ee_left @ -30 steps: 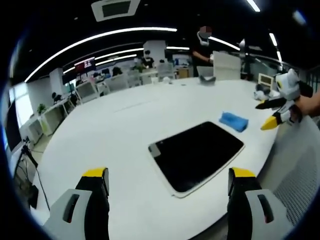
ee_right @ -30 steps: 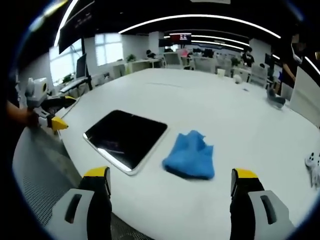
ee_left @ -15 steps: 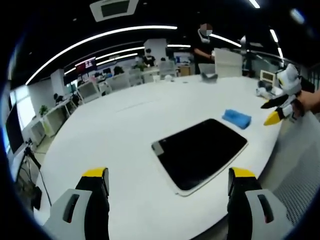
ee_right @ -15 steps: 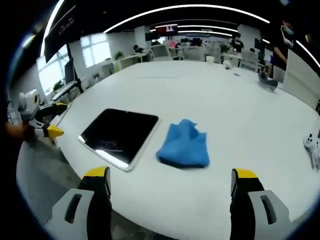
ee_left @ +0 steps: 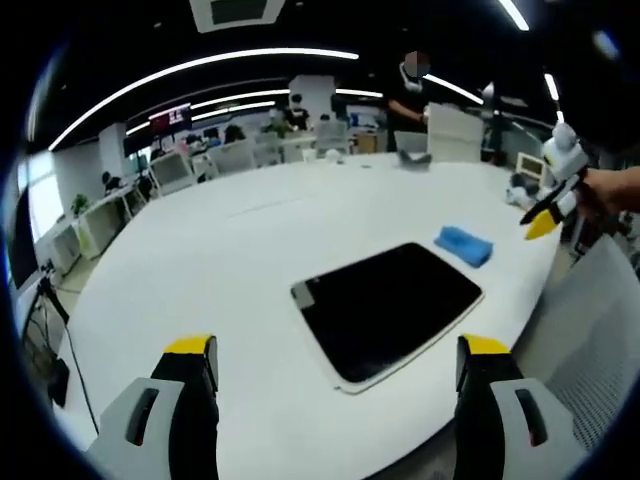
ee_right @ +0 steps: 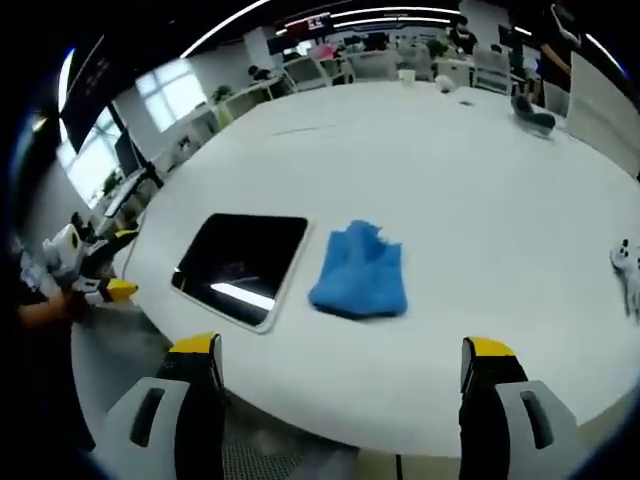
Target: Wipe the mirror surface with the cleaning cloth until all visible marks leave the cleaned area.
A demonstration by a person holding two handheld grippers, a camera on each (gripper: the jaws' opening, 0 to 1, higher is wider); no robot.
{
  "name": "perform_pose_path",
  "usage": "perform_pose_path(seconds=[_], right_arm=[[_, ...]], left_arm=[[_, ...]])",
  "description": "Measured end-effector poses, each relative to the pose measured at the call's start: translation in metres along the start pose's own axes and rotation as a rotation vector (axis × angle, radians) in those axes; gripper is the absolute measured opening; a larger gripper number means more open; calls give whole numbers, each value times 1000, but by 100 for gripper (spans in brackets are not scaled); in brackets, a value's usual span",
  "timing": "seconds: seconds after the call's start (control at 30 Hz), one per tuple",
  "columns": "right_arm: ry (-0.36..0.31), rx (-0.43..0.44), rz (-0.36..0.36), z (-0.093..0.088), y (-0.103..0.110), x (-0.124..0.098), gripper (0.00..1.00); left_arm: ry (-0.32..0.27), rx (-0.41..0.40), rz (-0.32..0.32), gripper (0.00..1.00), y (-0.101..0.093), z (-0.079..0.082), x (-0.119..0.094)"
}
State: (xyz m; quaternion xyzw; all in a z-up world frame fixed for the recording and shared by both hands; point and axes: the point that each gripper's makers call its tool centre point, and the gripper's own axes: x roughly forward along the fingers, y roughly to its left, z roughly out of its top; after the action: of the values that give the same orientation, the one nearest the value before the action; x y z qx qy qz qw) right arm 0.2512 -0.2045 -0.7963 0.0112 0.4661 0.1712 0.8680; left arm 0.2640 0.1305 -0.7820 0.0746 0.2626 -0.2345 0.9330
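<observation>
Both cameras are riding differently from a second ago: the right gripper view is looking down from higher and more steeply, so the cleaning cloth point(ee_right: 358, 270) and mirror point(ee_right: 242, 264) are sitting smaller and further up between its jaws, while the left gripper view is barely shifting over the mirror point(ee_left: 388, 307).

Neither gripper is holding anything. The right gripper point(ee_right: 340, 395) is hanging with its jaws spread wide and nothing between them, short of the table point(ee_right: 480, 200) edge. The left gripper point(ee_left: 338, 400) is likewise spread and unloaded, hovering over the near edge of the table point(ee_left: 200, 260).

What the coming pick-up is turning on: from the right gripper, the cloth is lying almost dead ahead, just off centre between the jaws, crumpled, with its longer side running away from the gripper. The mirror is lying just beside the cloth, to the left of it, apart and not touching. From the left gripper, the mirror is lying straight ahead, with the cloth point(ee_left: 463, 245) beyond its far right corner, near the right gripper point(ee_left: 545, 215). So the right gripper looks the nearer one for the cloth. Wiping is not yet starting; the cloth is lying flat on the table.
</observation>
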Motion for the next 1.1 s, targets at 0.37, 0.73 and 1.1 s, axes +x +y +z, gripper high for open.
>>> perform_pose_path(seconds=[0.37,0.73,1.1], right_arm=[[15,-44,3,46,5,-15,100],[267,-40,44,55,6,4,95],[442,-24,80,88,8,17,92]], left_arm=[[11,14,10,100,2,-2,0],[13,54,42,100,9,-2,0],[43,44,30,100,7,-8,3]])
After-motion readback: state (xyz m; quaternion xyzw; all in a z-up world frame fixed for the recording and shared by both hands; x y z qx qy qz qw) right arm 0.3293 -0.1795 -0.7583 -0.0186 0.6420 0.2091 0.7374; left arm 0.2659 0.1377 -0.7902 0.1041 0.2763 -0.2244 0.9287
